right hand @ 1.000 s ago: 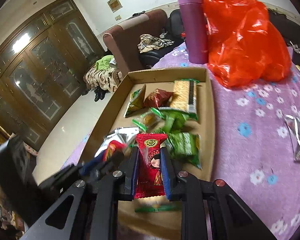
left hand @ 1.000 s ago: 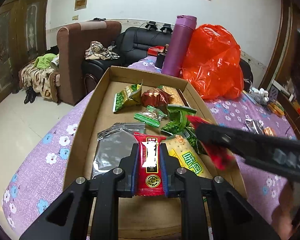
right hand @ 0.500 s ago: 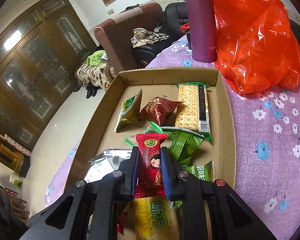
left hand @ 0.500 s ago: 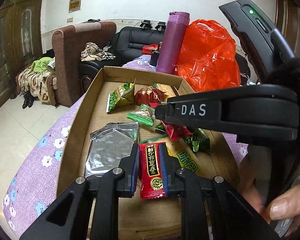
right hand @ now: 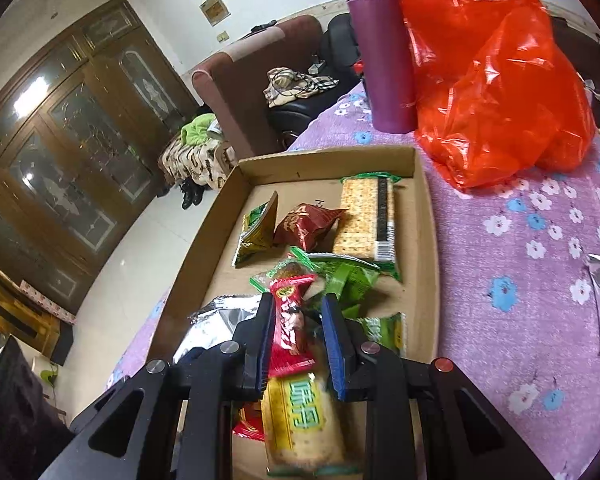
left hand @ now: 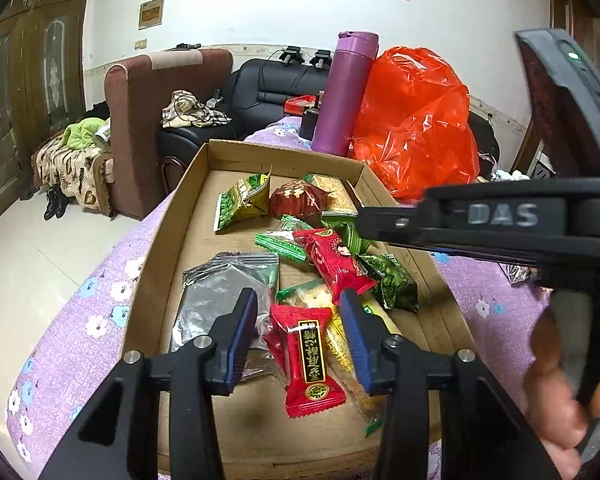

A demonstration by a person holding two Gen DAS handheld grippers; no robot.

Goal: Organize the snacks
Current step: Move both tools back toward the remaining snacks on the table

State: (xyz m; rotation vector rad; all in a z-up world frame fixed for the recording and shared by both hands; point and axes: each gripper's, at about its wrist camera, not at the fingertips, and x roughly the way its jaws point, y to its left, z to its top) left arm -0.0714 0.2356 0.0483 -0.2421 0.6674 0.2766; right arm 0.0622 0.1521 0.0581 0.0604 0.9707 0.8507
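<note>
Purple floral tablecloth (right hand: 512, 240) under cardboard tray (left hand: 168, 240) of snacks. Left gripper (left hand: 300, 324) spread wide, released around red packet (left hand: 310, 360) lying flat on tray floor. Right gripper (right hand: 296, 332) parted too, loose beside doll-printed red packet (left hand: 332, 258) dropped among green wrappers.

Red snack packets (left hand: 311, 360) (flat) in cardboard tray (left hand: 172, 216)

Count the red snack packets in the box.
2, besides a darker maroon one. One red packet lies between the open left tool; another red packet lies mid-box. More may hide underneath.
</note>
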